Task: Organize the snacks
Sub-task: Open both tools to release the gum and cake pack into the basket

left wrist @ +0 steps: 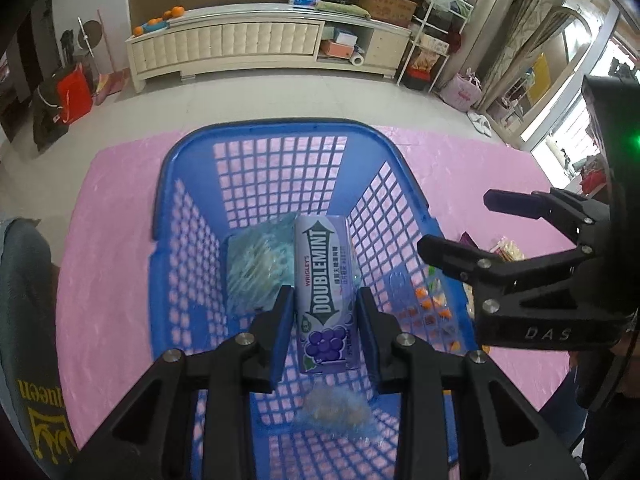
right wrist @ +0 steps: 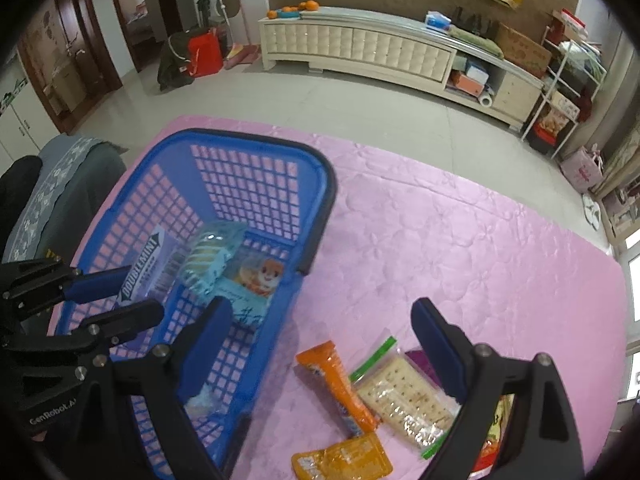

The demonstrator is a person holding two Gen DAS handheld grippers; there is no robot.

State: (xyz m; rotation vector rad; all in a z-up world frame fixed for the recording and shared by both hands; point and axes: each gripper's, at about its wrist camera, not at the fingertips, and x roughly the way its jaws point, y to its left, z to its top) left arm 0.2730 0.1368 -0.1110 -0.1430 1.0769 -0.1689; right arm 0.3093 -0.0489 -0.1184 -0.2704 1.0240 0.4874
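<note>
A blue lattice basket (left wrist: 260,126) (right wrist: 256,136) stands on the pink tablecloth. My left gripper (left wrist: 326,320) (right wrist: 140,292) hangs over its inside, shut on a purple Doublemint gum box (left wrist: 324,288) (right wrist: 148,268) that points away from me. Beneath it in the basket lie a pale blue wrapped snack pack (left wrist: 256,264) (right wrist: 212,256), a packet with a cartoon face (right wrist: 256,284) and a small clear packet (left wrist: 332,408). My right gripper (right wrist: 322,308) (left wrist: 454,224) stands open and empty, just right of the basket. Below it lie an orange stick pack (right wrist: 336,388), a cracker pack (right wrist: 404,400) and an orange flat packet (right wrist: 344,460).
The pink tablecloth (right wrist: 460,240) ends at a far edge with tiled floor beyond. A purple wrapper (right wrist: 420,360) lies partly behind my right finger. A grey cloth (right wrist: 60,184) drapes over a seat left of the basket. A cream cabinet (left wrist: 240,44) stands across the room.
</note>
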